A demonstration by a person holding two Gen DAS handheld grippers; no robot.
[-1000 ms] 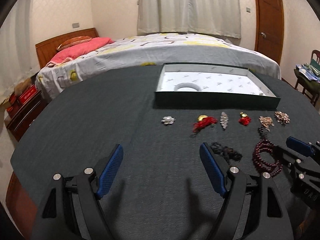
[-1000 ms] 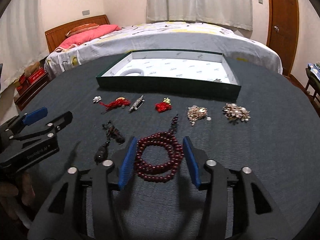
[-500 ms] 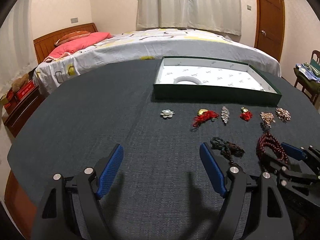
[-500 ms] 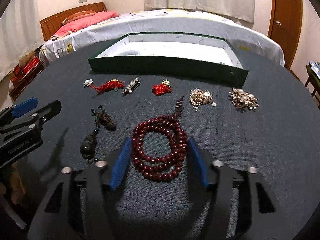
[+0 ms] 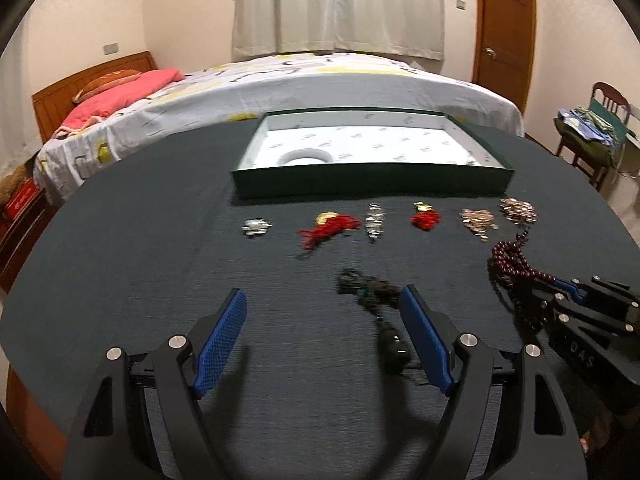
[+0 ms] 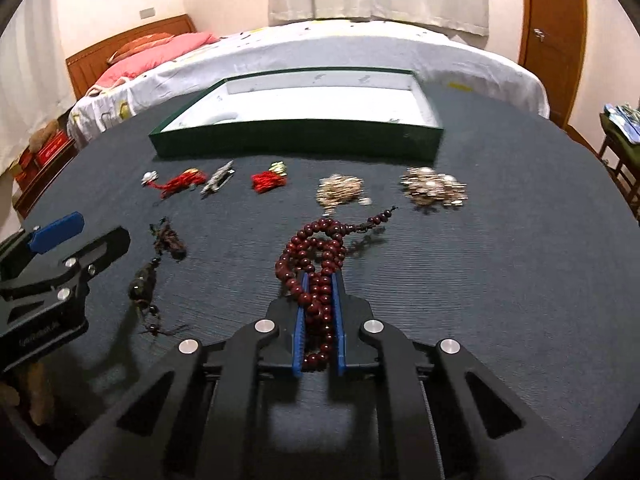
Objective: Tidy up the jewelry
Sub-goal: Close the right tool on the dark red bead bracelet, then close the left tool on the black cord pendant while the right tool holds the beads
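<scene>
Right gripper (image 6: 319, 312): jaws clamped on the dark red bead strand (image 6: 316, 256), bunched between its 2 blue pads; the rest spills ahead onto the dark table (image 6: 500, 280). Left gripper (image 5: 322, 344): jaws wide, nothing between; dark beaded cord (image 5: 372, 292) just inside its right finger. Beyond: 6 small pieces in a row. Farthest: green tray (image 6: 296, 142), white ring (image 5: 306, 157) inside.
</scene>
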